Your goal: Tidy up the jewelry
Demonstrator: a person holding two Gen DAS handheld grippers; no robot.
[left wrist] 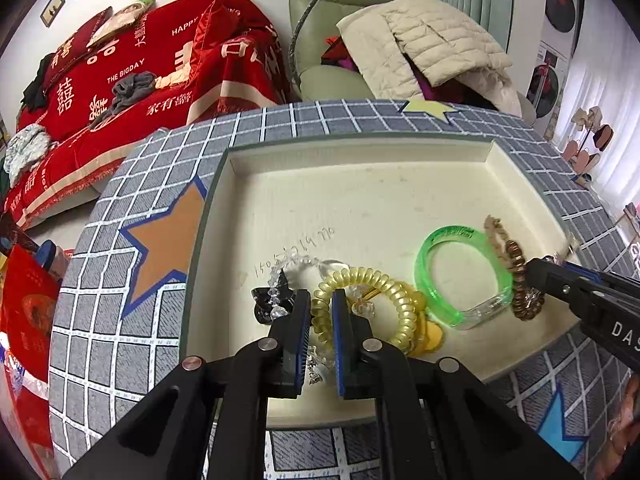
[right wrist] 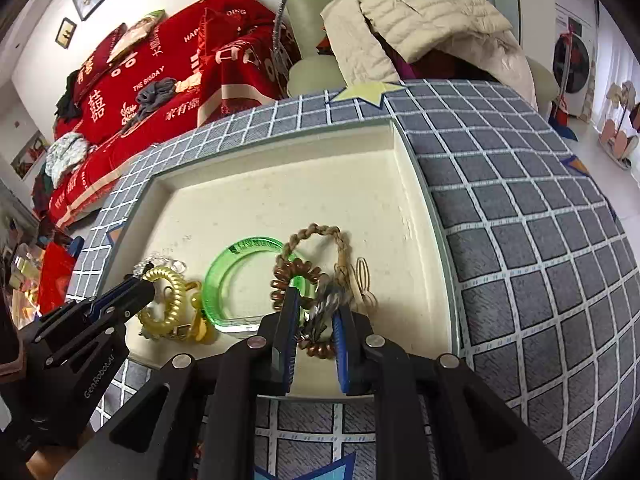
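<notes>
Over tray, both tongs angled down, clamped

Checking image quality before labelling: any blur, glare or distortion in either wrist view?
Left wrist: strong fisheye bending of the tray rim, dark vignette corners, green bangle sharp. Right wrist: same curvature, bright window wash at right edge, brown coil tie crisp, no motion blur.
</notes>
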